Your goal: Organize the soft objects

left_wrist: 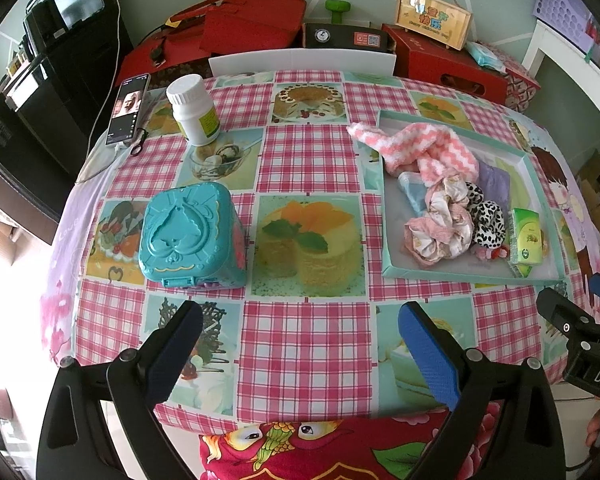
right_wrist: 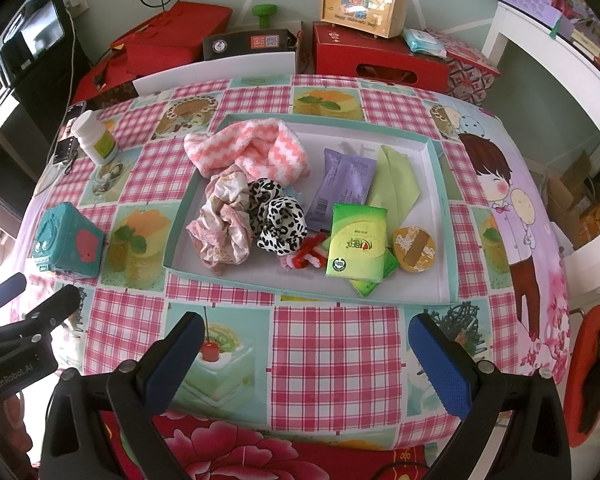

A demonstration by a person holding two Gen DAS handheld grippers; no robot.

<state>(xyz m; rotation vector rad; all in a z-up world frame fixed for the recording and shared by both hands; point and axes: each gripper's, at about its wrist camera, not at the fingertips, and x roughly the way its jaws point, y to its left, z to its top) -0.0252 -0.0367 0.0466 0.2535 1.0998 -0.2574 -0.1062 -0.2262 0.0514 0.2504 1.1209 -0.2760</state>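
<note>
- Left gripper (left_wrist: 300,354): black plastic frame, silver screws, blue textured pads on its fingers (left_wrist: 430,354).
- Right gripper (right_wrist: 308,360): same black frame, blue-padded fingers (right_wrist: 440,364).

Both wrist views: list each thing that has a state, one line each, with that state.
Left gripper: open, empty.
Right gripper: open, empty.
Teal box: lid closed, on the tablecloth.
White bottle: upright, capped.
Phone: screen lit.
Tray: open, holding the soft items.
Pink towel: crumpled, one end over the tray's rim.
</note>
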